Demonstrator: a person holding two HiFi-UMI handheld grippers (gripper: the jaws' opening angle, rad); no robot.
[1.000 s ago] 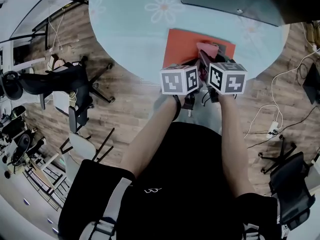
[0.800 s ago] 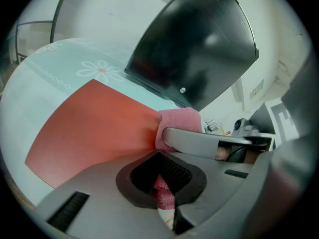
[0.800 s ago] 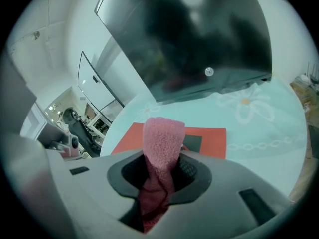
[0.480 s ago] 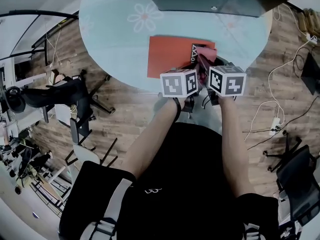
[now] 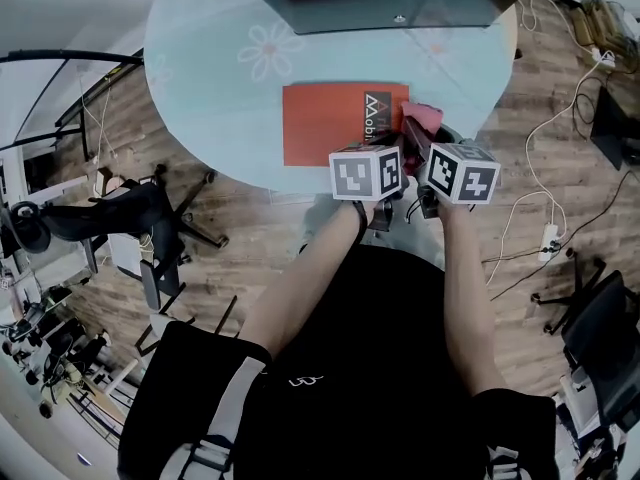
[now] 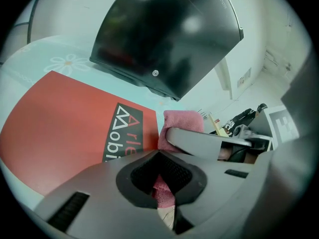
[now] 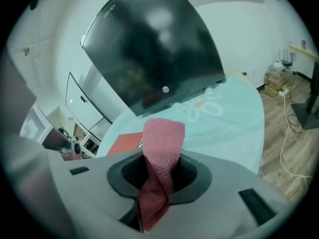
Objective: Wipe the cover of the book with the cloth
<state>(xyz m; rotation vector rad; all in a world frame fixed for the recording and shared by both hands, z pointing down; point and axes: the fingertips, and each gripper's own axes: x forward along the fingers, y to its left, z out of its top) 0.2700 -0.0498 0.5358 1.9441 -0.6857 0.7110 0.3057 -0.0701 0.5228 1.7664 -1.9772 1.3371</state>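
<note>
By the table's [image 5: 220, 98] near edge, left gripper [image 6: 160, 183] and right gripper [image 7: 157, 183] both pinch the fuzzy pink cloth [image 7: 162, 138] beside the flat red book [image 5: 320, 123]

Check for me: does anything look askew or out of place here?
Nothing looks spilled or damaged. The red book lies flat on the table. One oddity: the pink cloth is pinched in the right hand-held gripper as a twisted roll, sticking up rather than spread flat for wiping.
</note>
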